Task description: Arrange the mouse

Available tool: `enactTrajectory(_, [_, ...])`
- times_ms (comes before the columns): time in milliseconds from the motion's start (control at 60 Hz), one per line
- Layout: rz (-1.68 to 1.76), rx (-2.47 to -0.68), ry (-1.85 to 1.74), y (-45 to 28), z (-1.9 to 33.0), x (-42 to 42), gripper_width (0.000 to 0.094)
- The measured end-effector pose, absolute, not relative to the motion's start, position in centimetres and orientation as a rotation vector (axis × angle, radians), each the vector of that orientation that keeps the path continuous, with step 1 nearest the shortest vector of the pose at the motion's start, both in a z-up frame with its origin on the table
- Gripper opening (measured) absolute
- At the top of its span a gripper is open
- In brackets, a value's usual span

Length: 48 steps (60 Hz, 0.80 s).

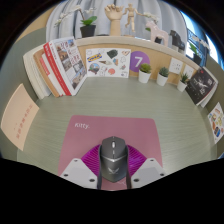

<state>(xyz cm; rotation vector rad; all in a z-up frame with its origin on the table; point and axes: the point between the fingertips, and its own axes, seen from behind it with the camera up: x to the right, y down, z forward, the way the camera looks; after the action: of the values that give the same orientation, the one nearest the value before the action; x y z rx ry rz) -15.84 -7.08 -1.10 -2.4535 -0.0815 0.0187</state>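
Note:
A dark grey computer mouse (113, 157) sits between my gripper's (113, 172) two fingers. It is over the near edge of a pink mouse mat (85, 135) marked "kitty" that lies on the pale green table (40, 140). The pink pads (93, 163) flank the mouse on both sides and look pressed against it. I cannot tell whether the mouse rests on the mat or hangs just above it. The front of the mouse points away from me.
Magazines (62, 65) and picture cards (105, 62) lean along the back wall. Small potted plants (146, 72) stand at the back right. A card (20, 112) lies at the left edge, and more books (200, 88) stand at the right.

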Motion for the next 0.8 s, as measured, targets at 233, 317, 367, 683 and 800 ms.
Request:
enactTrajectory(233, [0.046, -2.434, -0.032, -6.6, -1.2, -15.6, 0.0466])
enactTrajectory(317, [0.042, -2.449, -0.017, -6.7, -1.3, -15.7, 0.0554])
enactTrajectory(367, [0.011, -2.475, -0.044, -7.1, -1.2, -15.5, 0.0695])
enactTrajectory(683, [-0.038, -2.387, -0.065, -9.6, 11.5, -17.2, 0.0862])
enactTrajectory(800, [-0.037, -2.321, -0.026, -11.5, 17.2, -18.0, 0.0860])
